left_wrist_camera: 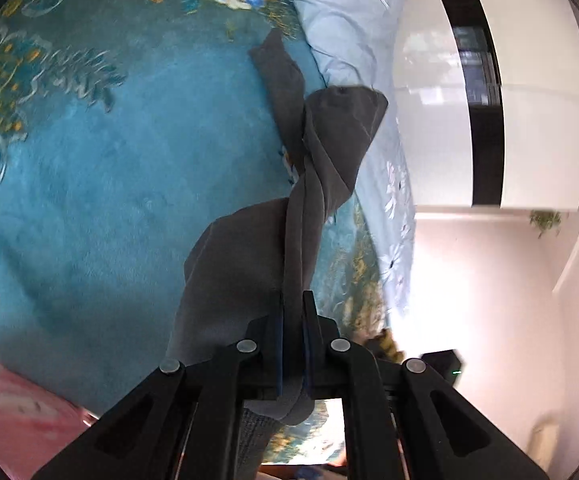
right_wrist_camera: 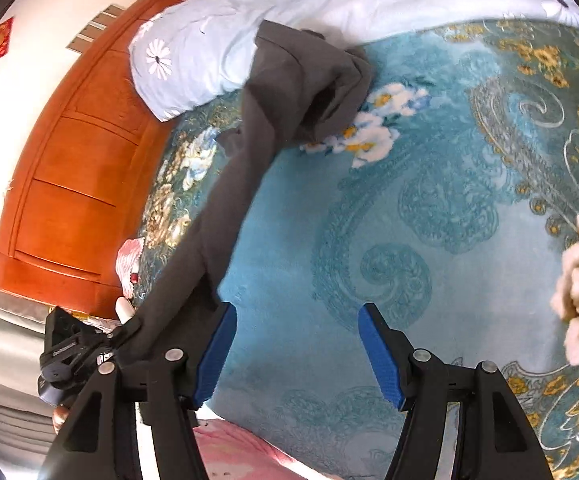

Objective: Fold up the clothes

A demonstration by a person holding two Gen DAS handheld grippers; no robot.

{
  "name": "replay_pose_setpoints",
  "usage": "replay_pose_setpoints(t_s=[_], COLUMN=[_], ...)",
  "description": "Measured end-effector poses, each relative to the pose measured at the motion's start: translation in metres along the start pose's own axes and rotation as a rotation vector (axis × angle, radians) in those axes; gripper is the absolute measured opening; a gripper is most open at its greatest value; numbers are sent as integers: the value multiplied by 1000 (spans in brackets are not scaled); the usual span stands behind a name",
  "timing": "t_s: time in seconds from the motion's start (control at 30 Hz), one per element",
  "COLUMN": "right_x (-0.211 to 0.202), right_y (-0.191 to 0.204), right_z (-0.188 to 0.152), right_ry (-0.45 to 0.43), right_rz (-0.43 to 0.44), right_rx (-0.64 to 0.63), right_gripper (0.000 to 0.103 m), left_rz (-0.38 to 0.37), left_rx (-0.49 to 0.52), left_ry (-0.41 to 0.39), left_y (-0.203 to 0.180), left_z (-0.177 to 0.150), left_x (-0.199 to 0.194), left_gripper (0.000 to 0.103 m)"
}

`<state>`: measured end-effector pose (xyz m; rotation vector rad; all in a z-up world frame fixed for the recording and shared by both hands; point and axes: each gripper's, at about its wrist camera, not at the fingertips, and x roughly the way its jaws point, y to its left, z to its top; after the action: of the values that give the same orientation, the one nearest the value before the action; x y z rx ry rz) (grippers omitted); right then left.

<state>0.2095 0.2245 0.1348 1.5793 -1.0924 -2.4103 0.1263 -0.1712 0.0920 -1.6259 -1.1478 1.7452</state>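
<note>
Setting: bed covered by a teal floral blanket (right_wrist_camera: 429, 208), with a pale blue flowered pillow (right_wrist_camera: 193, 60) at its far end, an orange wooden headboard (right_wrist_camera: 77, 184) beyond, and a pink cloth (right_wrist_camera: 241, 452) at the near edge. Left gripper (left_wrist_camera: 292, 300): jaws pressed together, pinching a bunch of the dark grey garment (left_wrist_camera: 249, 264); right gripper (right_wrist_camera: 295, 312): blue-padded jaws spread, nothing between them, the blanket below. Garment: plain dark grey fabric, twisted into a rope-like strand from the left gripper across the blanket, its far end lying crumpled against the pillow.
</note>
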Motion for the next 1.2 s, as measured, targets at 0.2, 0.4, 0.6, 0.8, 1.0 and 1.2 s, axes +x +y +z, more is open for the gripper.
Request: replay_pose_setpoints(t_s=[0.2,0.4,0.6,0.8,1.0,1.2], right_x=[34,80,103,123,128,132], right_y=[2,22,17,12,15,49], right_z=[25,26,23,28,24,18], right_ry=[51,143,150,91,54,96], right_rz=[-1,-9,-100,-246,-439,-465], right_rx=[-17,-73,22,176,379,407], right_gripper=[67,67,67,67,67,67], left_rz=[32,54,31,26,113,180], left_rx=[-74,-114,-136,-80,56,54], left_ry=[-58,-47,15,132,282,366], left_y=[23,47,76,90,93,90], left_z=[8,23,29,63,103,117], left_x=[-10,11,23,48,57,43], left_gripper=[7,7,7,7,7,8])
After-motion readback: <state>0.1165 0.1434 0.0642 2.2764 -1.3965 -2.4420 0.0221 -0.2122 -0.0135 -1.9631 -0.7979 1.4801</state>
